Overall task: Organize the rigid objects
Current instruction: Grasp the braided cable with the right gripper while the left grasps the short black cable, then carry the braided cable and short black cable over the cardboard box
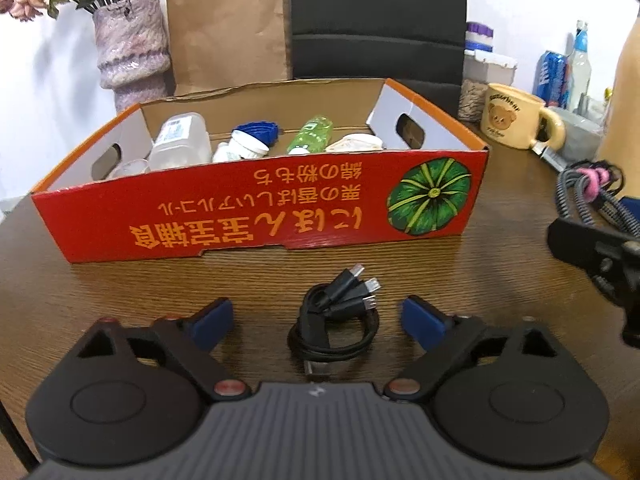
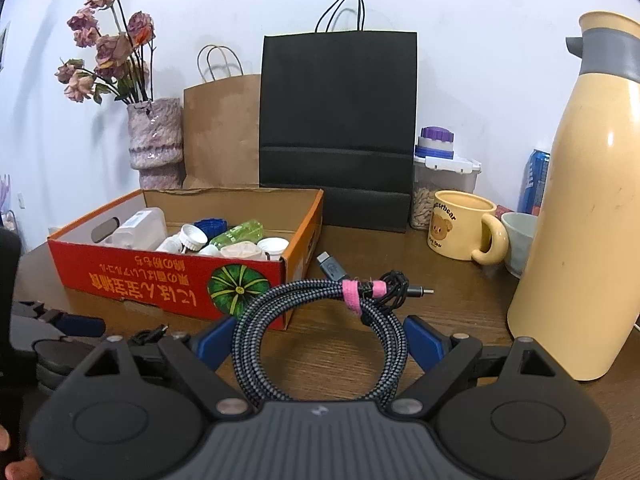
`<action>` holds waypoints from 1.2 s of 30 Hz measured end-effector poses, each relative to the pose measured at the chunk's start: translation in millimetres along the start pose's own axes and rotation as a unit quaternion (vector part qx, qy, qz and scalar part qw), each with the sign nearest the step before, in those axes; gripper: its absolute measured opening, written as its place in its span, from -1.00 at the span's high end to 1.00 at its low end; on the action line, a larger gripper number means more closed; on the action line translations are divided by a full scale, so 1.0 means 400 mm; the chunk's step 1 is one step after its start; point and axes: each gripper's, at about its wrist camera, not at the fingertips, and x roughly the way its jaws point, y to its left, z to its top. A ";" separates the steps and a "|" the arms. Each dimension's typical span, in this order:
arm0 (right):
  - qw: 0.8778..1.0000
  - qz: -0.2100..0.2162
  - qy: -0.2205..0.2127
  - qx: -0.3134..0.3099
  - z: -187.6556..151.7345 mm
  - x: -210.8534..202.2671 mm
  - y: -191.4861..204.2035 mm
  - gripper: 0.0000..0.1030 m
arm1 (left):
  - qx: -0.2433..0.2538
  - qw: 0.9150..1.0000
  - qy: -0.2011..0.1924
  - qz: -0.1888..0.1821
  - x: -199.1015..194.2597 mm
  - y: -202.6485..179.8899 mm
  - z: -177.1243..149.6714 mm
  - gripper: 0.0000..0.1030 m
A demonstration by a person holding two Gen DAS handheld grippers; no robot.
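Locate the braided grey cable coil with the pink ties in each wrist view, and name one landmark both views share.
Left wrist view: the braided cable coil sits at the far right edge, on the table beside the right gripper's body.
Right wrist view: the braided cable coil is at bottom centre, between the right gripper's blue fingers.
Shared landmark: the red cardboard box with the green pumpkin print.

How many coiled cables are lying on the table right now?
2: a black cable between the left gripper's open jaws, and a braided cable between the right gripper's jaws. Others may be hidden.
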 end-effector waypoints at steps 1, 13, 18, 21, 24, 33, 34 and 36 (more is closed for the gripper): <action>1.000 0.000 0.001 0.000 0.000 0.001 0.000 -0.73 | 0.001 1.000 -0.003 0.000 -0.003 0.000 -0.001 -0.54; 1.000 0.003 -0.006 -0.003 -0.001 -0.007 0.005 -0.73 | 0.015 1.000 -0.023 -0.007 -0.024 -0.005 -0.009 0.22; 1.000 0.009 -0.011 -0.006 -0.005 -0.016 0.014 -0.73 | 0.006 1.000 -0.029 0.000 -0.036 0.009 -0.011 0.24; 1.000 0.012 -0.016 -0.010 -0.006 -0.025 0.024 -0.73 | 0.001 0.999 -0.036 0.002 -0.049 0.019 -0.012 0.24; 1.000 0.012 -0.021 -0.011 -0.006 -0.032 0.035 -0.73 | -0.002 0.999 -0.046 0.003 -0.067 0.030 -0.014 0.25; 0.999 0.008 -0.035 -0.005 -0.006 -0.059 0.057 -0.73 | -0.024 0.998 -0.060 0.003 -0.116 0.082 -0.017 0.26; 0.999 0.008 -0.037 -0.004 -0.005 -0.062 0.057 -0.73 | -0.026 0.998 -0.062 0.002 -0.122 0.089 -0.016 0.26; 0.999 0.008 -0.041 -0.002 -0.004 -0.068 0.063 -0.73 | -0.028 0.997 -0.067 0.000 -0.136 0.101 -0.013 0.26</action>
